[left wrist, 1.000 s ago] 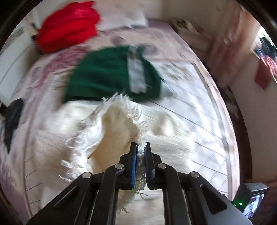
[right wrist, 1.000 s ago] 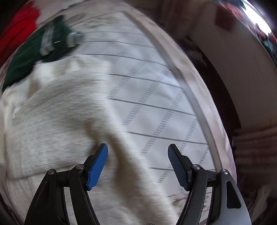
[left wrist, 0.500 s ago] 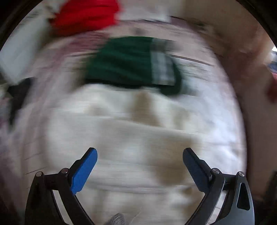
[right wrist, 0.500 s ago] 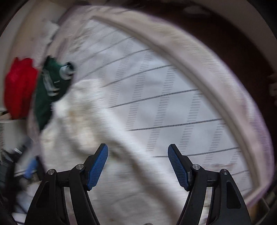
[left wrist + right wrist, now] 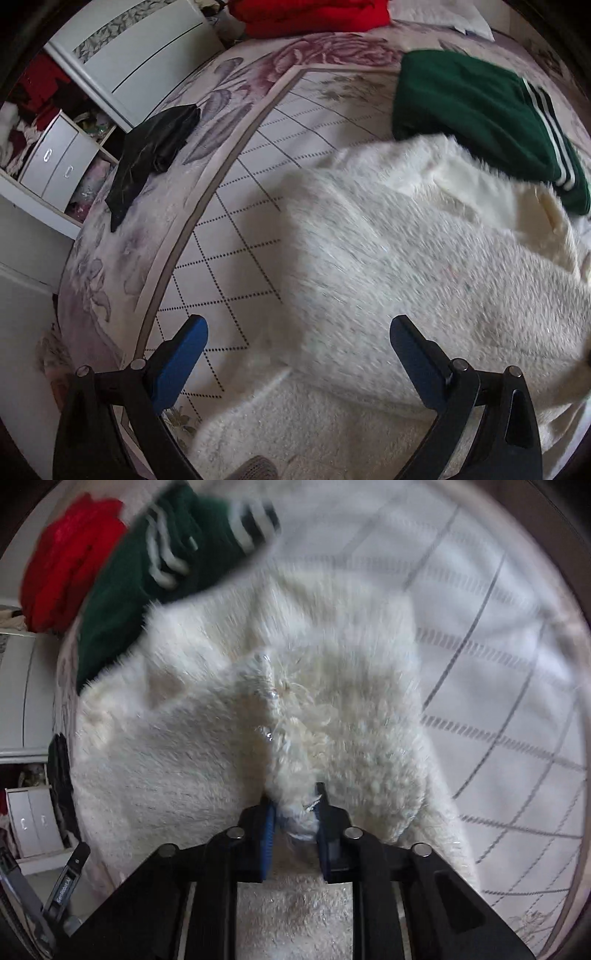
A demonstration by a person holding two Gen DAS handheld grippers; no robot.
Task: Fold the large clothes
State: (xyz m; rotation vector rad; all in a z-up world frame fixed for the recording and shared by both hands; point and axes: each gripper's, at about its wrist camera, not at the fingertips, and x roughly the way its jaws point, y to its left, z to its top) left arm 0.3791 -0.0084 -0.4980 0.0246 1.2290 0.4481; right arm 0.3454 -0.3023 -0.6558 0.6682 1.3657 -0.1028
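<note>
Cream, fluffy knitted garment [image 5: 424, 266] lies spread over the middle of the quilted bedspread [image 5: 236, 206], its far edge overlapping a folded green striped sweater [image 5: 476, 107]. Right gripper [image 5: 293, 812] pinches a bunched fold of it between closed blue fingers. Left gripper [image 5: 295, 354] hangs wide apart above its near edge, holding nothing.

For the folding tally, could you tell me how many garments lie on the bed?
4: white fleece nearest, green top behind it, red garment at the far edge, black item on the left. Others may be hidden.
</note>
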